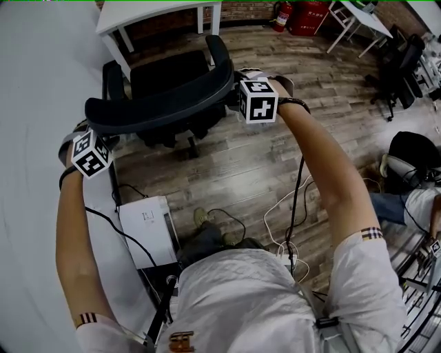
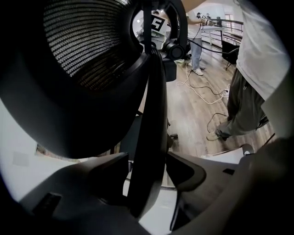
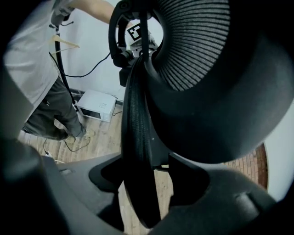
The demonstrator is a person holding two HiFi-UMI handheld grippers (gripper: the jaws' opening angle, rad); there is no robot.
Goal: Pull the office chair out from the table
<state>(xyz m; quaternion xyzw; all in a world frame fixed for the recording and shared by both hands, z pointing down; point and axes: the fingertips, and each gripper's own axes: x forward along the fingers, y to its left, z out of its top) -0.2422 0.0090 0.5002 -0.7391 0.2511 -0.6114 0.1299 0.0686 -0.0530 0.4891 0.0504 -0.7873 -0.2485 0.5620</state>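
Note:
The black office chair [image 1: 167,81] stands on the wooden floor, a little out from the white table [image 1: 158,14] at the back. Its curved backrest top [image 1: 158,105] runs between my two hands. My left gripper [image 1: 102,132] is at the backrest's left end, my right gripper [image 1: 233,93] at its right end. In the left gripper view the black rim [image 2: 149,137] passes between the jaws of the left gripper [image 2: 146,172] with a gap on each side. The right gripper [image 3: 142,176] straddles the rim [image 3: 137,137] the same way, without pressing on it. Both are open.
A white box [image 1: 148,231] lies on the floor by the pale wall [image 1: 41,83] at the left, with cables [image 1: 282,207] beside my feet. Another person [image 1: 413,200] sits at the right. A second black chair [image 1: 400,69] and red extinguishers [image 1: 282,15] stand at the back.

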